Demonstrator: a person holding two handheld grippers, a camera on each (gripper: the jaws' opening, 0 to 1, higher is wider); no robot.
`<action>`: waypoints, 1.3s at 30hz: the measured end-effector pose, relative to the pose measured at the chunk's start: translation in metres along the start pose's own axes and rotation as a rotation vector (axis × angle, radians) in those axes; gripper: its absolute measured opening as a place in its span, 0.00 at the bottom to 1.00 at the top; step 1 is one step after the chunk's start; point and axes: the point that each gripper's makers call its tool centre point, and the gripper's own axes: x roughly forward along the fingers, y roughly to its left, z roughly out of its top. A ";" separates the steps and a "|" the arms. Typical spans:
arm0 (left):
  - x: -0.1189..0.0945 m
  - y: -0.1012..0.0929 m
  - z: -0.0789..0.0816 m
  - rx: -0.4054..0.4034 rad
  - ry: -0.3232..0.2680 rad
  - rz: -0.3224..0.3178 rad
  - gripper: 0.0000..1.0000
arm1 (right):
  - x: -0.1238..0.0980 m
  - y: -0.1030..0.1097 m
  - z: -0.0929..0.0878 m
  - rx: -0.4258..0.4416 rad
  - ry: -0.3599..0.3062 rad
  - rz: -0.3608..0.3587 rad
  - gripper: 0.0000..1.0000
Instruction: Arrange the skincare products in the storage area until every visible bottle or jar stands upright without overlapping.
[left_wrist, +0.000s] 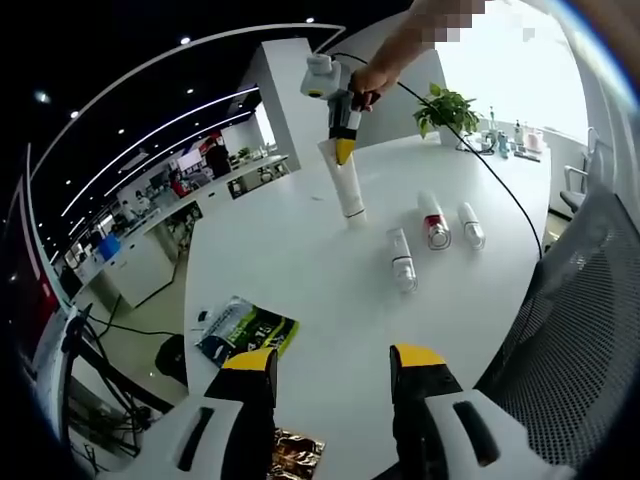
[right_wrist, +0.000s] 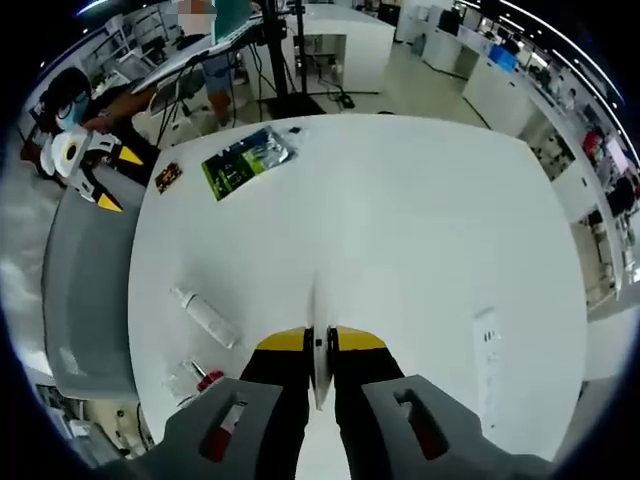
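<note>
A white tube (left_wrist: 349, 187) stands on end on the round white table (left_wrist: 300, 270), tilted slightly, with my right gripper (left_wrist: 343, 143) shut on its top. In the right gripper view the tube's flat edge (right_wrist: 317, 305) is pinched by my right gripper (right_wrist: 320, 342). Three white bottles lie on their sides to the right of the tube: one plain (left_wrist: 401, 259), one with a red band (left_wrist: 434, 221), one clear-capped (left_wrist: 470, 225). Two of them, the plain bottle (right_wrist: 206, 316) and the red-banded bottle (right_wrist: 196, 380), lie left of the jaws. My left gripper (left_wrist: 335, 365) is open over the near table edge, away from them.
A green packet (left_wrist: 246, 328) and a gold foil packet (left_wrist: 296, 455) lie by the near edge. A potted plant (left_wrist: 447, 108) and small items stand at the far side. A mesh chair (left_wrist: 585, 320) is at the right. A white socket strip (right_wrist: 486, 355) sits in the table.
</note>
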 end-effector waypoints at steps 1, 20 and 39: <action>0.000 0.000 0.000 0.001 0.000 0.000 0.46 | -0.001 -0.004 -0.003 0.013 0.003 0.001 0.06; 0.002 0.000 -0.004 0.012 0.026 -0.001 0.46 | -0.006 -0.016 -0.013 -0.003 0.033 0.017 0.08; 0.003 0.000 -0.005 0.024 0.032 -0.001 0.46 | -0.015 -0.008 -0.027 0.014 0.034 0.002 0.26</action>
